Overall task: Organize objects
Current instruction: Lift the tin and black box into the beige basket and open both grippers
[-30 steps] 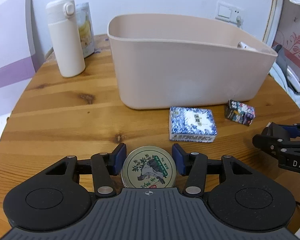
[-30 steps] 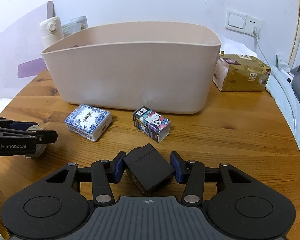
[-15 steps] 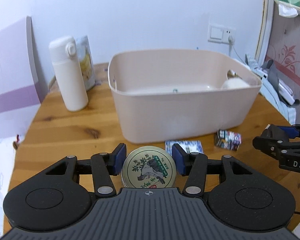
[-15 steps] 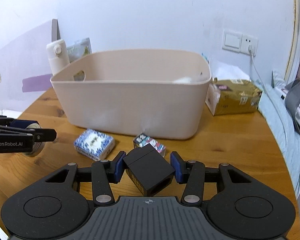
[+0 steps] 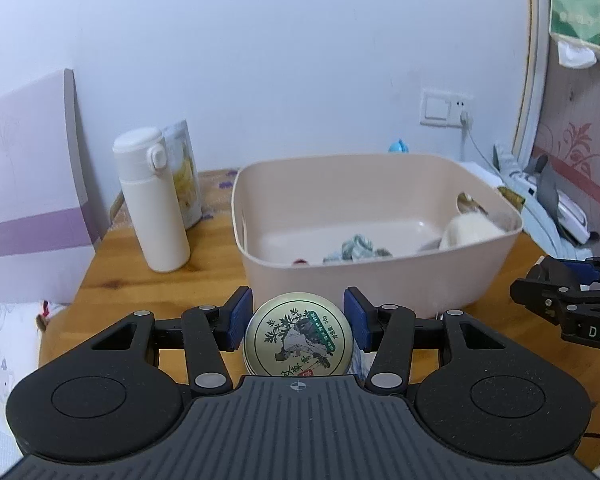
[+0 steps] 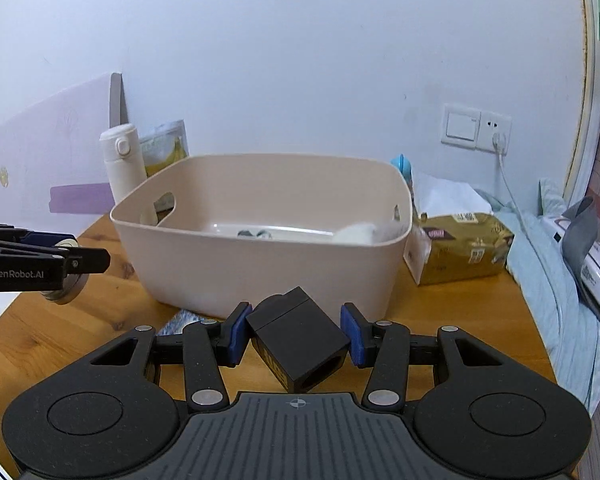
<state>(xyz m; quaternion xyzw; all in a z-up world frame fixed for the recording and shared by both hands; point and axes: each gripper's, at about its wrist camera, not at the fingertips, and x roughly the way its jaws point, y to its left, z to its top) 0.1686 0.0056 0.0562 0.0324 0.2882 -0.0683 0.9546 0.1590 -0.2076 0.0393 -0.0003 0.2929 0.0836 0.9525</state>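
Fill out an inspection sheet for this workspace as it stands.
Surface: round wooden table, bare patches visible.
Job's things: beige bin holding a crumpled cloth and a white fluffy item; round tin; black box.
Clutter: white flask, banana-print pouch, gold tissue pack.
Grippers: left gripper shut on the tin; right gripper shut on the black box, tilted; both held above the table before the bin.
Cables: white cord from the wall socket.
Surroundings: white wall, bedding at right.
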